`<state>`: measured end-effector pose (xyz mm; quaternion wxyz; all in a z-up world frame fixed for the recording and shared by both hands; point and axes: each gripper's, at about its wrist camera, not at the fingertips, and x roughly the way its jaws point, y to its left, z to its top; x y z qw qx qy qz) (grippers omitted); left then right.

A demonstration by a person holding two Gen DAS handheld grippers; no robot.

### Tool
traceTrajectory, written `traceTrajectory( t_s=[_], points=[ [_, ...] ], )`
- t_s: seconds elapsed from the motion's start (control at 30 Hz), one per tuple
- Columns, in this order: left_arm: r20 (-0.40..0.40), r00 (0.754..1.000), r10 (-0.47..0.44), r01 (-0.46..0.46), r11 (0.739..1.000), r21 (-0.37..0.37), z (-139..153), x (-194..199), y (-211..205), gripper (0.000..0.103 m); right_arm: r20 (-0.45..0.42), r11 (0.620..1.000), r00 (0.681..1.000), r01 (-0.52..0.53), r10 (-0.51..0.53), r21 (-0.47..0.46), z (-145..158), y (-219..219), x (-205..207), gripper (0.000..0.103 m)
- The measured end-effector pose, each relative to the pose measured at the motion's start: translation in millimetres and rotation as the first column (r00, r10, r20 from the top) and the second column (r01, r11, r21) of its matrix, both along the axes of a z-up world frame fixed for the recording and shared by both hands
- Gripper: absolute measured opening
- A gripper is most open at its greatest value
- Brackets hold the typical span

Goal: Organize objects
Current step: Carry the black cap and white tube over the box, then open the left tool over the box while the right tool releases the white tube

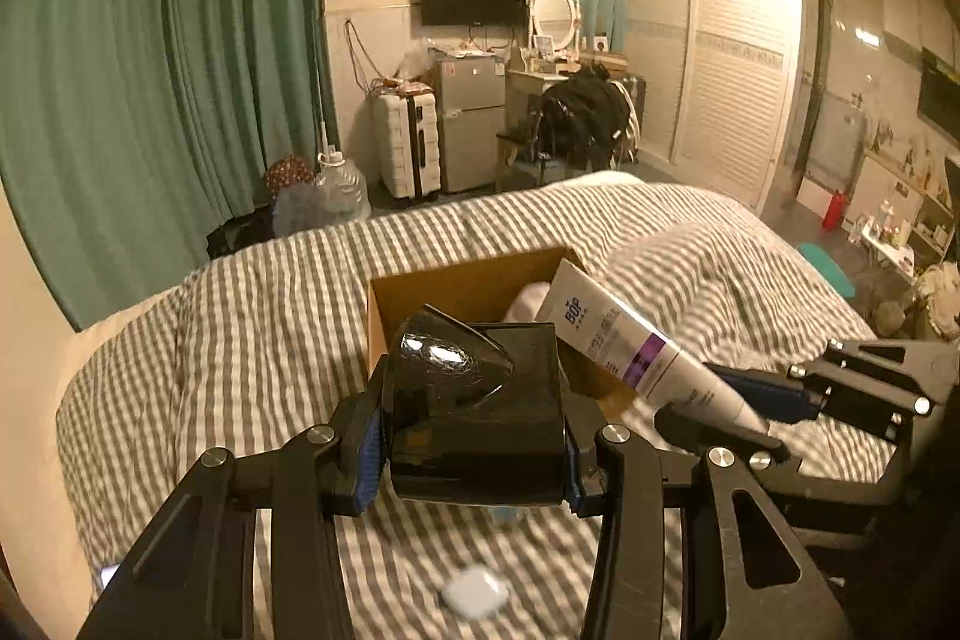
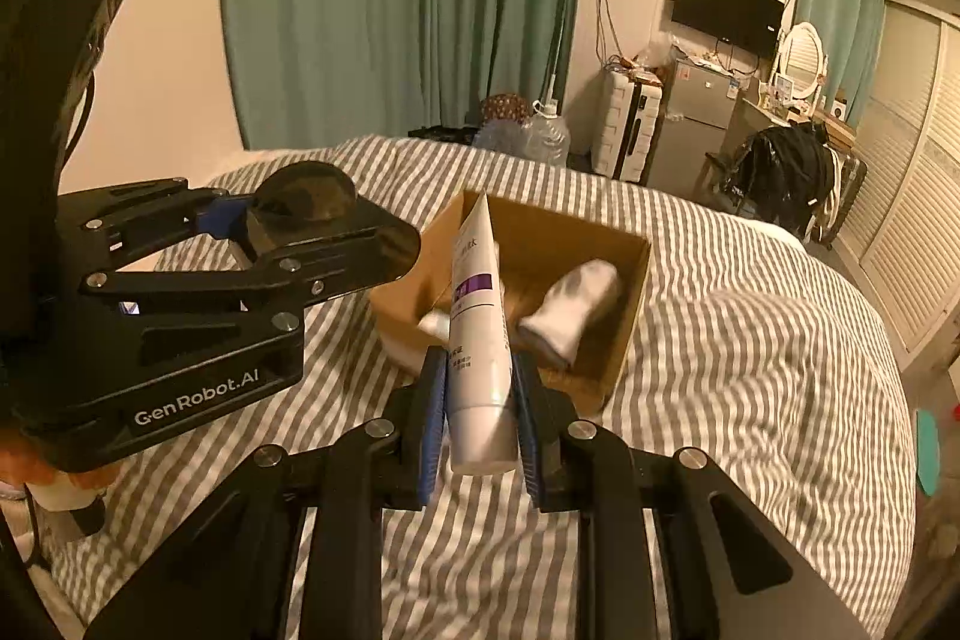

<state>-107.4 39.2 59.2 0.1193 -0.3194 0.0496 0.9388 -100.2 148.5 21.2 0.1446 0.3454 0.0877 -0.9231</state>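
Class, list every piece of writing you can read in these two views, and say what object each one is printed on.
"BOP": on the white tube, near its flat end, held in the right gripper.
"GenRobot.AI": on the body of the left gripper, seen from the right wrist view.
Small print on the tube's purple band and lower body: too blurred to read.
Black box in the left gripper: no readable text.

White tube (image 2: 480,340) in right gripper (image 2: 480,418)

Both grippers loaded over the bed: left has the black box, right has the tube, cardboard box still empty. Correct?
Not quite: the cardboard box isn't empty. The right wrist view shows a white sock inside. The rest holds: left gripper grips the black box, right gripper the tube.
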Motion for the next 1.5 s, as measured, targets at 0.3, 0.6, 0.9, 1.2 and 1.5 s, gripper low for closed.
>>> traceTrajectory(
  t_s=[0.3, 0.6, 0.9, 1.2, 1.5],
  points=[
    [0.032, 0.999, 0.04, -0.04, 0.999, -0.005, -19, -83, -2, 0.046, 0.005, 0.999, 0.999, 0.034, -0.034, 0.001, -5, 8, -84, 0.021],
    [0.105, 0.993, 0.061, -0.058, 0.998, -0.031, -71, -140, -2, 0.046, 0.054, 0.998, 0.997, 0.06, -0.06, -0.001, -40, 18, -147, 0.021],
    [0.128, 0.991, 0.04, -0.029, 0.996, -0.082, -108, -162, 12, 0.046, 0.144, 0.998, 0.987, 0.064, -0.065, 0.013, -96, 27, -185, 0.021],
    [0.165, 0.986, 0.012, 0.004, 0.995, -0.097, -129, -167, 16, 0.046, 0.192, 0.998, 0.979, 0.065, -0.067, 0.014, -122, 39, -194, 0.021],
    [0.15, 0.989, 0.02, -0.011, 0.998, -0.063, -115, -168, 6, 0.07, 0.136, 0.995, 0.986, 0.097, -0.1, 0.032, -107, 39, -186, 0.058]
  ],
)
